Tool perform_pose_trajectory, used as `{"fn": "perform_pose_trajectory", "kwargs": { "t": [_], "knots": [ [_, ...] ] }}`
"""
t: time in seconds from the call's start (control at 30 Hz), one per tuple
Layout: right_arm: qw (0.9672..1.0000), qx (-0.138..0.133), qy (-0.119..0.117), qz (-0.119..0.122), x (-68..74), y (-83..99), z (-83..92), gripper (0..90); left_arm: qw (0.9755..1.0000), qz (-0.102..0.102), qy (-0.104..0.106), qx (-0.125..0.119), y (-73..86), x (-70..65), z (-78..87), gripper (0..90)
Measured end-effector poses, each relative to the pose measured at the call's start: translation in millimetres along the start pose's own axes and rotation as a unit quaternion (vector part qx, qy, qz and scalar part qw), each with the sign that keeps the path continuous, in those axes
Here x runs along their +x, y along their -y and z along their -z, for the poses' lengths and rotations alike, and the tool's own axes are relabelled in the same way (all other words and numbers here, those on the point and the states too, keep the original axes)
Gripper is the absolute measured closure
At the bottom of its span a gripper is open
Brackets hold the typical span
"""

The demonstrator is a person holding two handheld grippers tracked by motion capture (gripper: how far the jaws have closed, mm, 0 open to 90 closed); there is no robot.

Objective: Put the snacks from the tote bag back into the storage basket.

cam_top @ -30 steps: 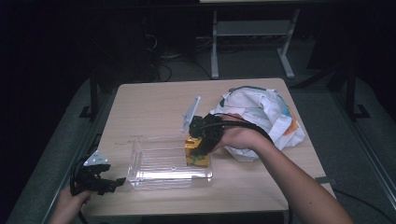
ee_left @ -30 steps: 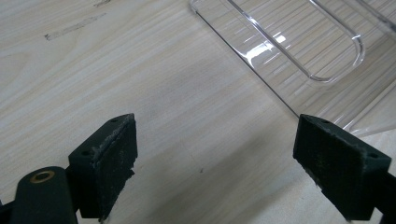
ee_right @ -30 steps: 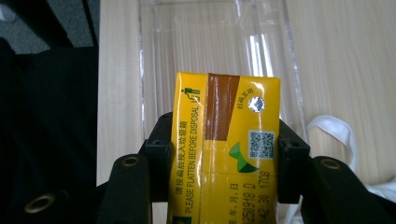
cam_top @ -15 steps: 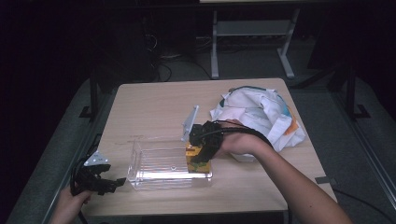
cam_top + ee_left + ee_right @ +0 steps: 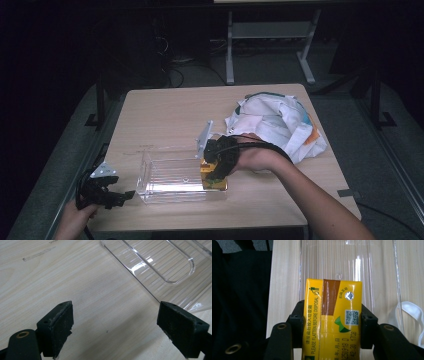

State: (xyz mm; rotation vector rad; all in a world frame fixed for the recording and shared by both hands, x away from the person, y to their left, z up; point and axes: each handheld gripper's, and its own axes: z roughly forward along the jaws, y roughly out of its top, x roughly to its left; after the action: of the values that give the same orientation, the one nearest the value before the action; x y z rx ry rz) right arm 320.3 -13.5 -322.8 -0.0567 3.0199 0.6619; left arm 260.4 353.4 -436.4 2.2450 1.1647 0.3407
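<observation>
The right gripper (image 5: 333,332) is squeezing a yellow carton (image 5: 332,320) between its two jaws, holding it at the right end of the clear box (image 5: 170,175). The left gripper (image 5: 115,332) is holding nothing, with its jaws wide apart over the table (image 5: 50,277), just beside the box's left end. A white bag (image 5: 275,120) is lying on the table behind the right hand (image 5: 255,157).

The yellow carton (image 5: 332,320) is the only thing with readable print: "PLEASE FLATTEN BEFORE DISPOSAL" runs up its side next to a line of Chinese characters, there's a QR code, and partial digits "250918" and "1708" near its bottom edge.
</observation>
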Motion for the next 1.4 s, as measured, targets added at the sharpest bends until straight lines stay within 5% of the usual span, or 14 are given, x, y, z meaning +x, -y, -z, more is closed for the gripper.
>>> {"fn": "perform_pose_trajectory", "kwargs": {
  "t": [0.73, 1.4],
  "knots": [
    [0.9993, 0.036, -0.006, 0.006, 6.7, 7.0, -35.3, 51.6, 1.0000, 0.005, 0.000, -0.002, 0.6, -1.0, -1.1, 13.7],
    [0.9985, 0.052, -0.003, 0.015, 11.5, 8.6, -40.6, 50.6, 1.0000, 0.004, 0.001, 0.001, 0.4, -1.2, -1.5, 13.7]
  ]
}}
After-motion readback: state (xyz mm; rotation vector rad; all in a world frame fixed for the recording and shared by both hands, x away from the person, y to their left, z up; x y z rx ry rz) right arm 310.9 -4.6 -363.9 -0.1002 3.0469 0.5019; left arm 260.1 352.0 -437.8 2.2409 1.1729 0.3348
